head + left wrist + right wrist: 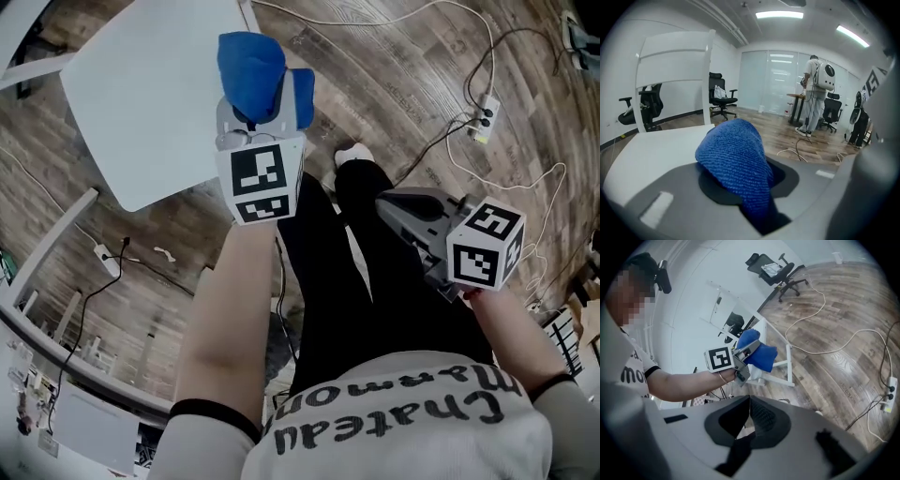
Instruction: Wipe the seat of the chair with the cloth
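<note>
A bunched blue cloth sticks out of my left gripper, whose jaws are shut on it. The cloth fills the middle of the left gripper view and hides the fingertips. It hangs in the air just past the near corner of the white chair seat, without touching it. The chair's white backrest rises at the seat's far end. My right gripper is held over the person's black trousers, jaws shut with nothing between them. From the right gripper view the cloth shows above the chair frame.
Cables cross the wood floor to a power strip; another strip lies left of the person's legs. Black office chairs stand by the wall. A second person stands at a desk far back.
</note>
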Motion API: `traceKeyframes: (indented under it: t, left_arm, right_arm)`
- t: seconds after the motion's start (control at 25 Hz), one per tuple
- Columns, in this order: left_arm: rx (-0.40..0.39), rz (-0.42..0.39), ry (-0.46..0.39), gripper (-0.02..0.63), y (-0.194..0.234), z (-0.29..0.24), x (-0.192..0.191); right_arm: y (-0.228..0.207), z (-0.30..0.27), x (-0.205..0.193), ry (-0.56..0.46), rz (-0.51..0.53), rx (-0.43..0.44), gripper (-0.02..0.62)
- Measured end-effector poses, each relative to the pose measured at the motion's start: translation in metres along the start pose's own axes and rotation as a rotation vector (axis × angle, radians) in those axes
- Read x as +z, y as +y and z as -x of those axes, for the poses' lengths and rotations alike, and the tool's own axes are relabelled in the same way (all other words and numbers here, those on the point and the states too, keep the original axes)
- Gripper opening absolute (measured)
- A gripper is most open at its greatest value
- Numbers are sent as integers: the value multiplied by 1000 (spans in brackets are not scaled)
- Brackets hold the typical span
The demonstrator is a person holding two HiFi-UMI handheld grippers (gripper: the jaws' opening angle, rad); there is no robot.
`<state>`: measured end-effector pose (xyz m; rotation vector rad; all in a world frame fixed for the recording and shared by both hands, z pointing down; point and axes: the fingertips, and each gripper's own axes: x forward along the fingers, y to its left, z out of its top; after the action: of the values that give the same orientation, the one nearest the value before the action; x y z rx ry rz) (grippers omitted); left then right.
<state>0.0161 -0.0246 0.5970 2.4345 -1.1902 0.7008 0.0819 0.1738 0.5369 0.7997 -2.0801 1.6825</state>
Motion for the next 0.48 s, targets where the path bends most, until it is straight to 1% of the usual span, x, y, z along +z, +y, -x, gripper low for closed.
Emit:
traceKeyframes:
  t: [0.12, 0.2, 0.28, 0.4, 0.48]
  left_arm:
    - [68, 23, -46, 107, 29, 31, 1]
    - [119, 34, -38, 107, 60, 58, -14]
    - [183, 45, -1, 107, 101, 90, -41]
    - [325, 106, 78, 107, 176, 145, -87]
    - [416, 134, 126, 107, 217, 179, -114]
  right_arm:
    - [15, -15, 8, 49, 50, 20, 17]
    - [28, -30, 12, 72, 73, 32, 17]
    - [47, -52, 15, 89, 95, 52, 17]
    - [80, -87, 13, 131, 133, 98, 17]
    - [97, -105, 7, 172, 154, 118, 17]
